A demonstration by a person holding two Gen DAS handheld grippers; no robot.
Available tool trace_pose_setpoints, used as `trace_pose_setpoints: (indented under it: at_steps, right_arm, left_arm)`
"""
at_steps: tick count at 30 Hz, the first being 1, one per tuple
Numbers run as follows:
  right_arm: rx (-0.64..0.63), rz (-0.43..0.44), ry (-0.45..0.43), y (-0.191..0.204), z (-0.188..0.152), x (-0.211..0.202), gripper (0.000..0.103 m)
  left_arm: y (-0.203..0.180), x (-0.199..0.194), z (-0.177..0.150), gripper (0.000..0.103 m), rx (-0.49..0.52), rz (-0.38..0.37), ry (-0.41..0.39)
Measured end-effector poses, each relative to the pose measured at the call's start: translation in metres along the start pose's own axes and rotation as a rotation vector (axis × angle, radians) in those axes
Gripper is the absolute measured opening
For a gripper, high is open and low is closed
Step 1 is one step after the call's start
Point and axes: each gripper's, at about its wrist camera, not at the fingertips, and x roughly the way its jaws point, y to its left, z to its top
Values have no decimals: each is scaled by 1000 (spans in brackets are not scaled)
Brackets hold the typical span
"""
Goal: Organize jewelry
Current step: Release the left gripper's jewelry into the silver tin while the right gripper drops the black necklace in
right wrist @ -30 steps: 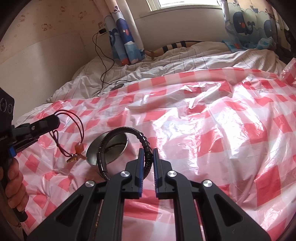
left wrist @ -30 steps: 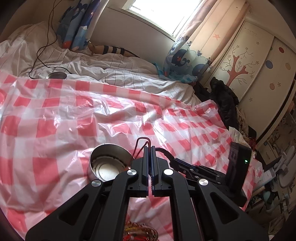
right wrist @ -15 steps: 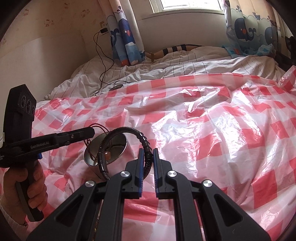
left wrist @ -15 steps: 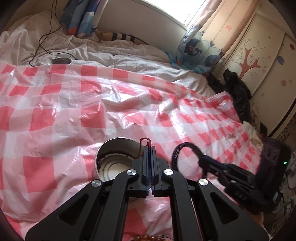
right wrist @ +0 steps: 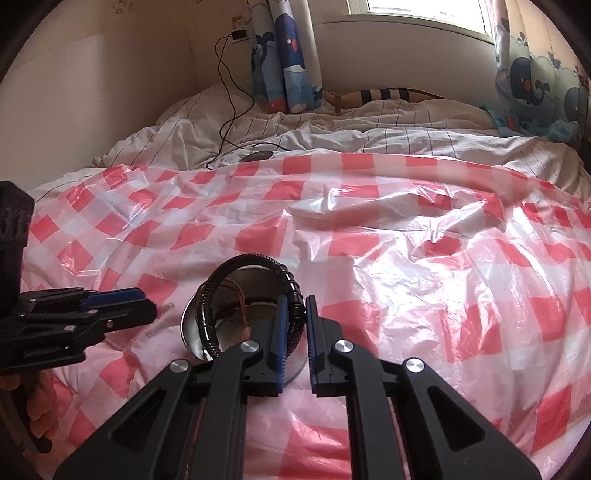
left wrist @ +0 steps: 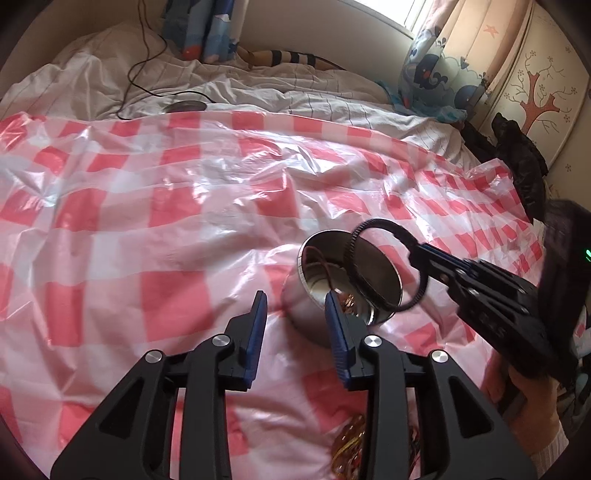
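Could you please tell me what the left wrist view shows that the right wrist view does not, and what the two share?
Only the left wrist view shows the tree-painted wardrobe and beaded jewelry lying near the bottom edge.

Only the right wrist view shows the wall charger with its cable.

Both show the steel bowl holding a red cord, the black bracelet gripped by the right gripper, and the left gripper, its jaws opening with nothing between them.

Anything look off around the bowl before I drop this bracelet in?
The steel bowl sits tilted on the crumpled checked plastic sheet, not level. The red cord lies inside. Nothing spilled or damaged.
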Motion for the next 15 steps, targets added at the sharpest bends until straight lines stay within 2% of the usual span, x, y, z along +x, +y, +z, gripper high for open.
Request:
trace_pose_setpoints:
  at_steps: [7,10,11,12,13,15]
  right_arm:
    - [-99,-90,104,20,-1,33,12]
    - [-114,-99,100,20,-2,30,16]
    - [-108,-99,82,19,-1,26,28]
    - [-99,-122,49,18,1,17,48]
    - [-90,-129,17,16,2,8,52]
    - [-72,-125,-4,11,2,-8,52]
  left_arm:
    - [23,-12,-7,42,-67,-17,-26]
    - [28,-13,-7,43,-86,-14,-26]
    - [29,-14,-7,43,-89,-13,-29]
    - [29,-15,-7,43,-90,-11,-31]
    - [28,-17,-7,43,-89,-10,-34]
    - [23,-23,-10,44,-79,-9,-44]
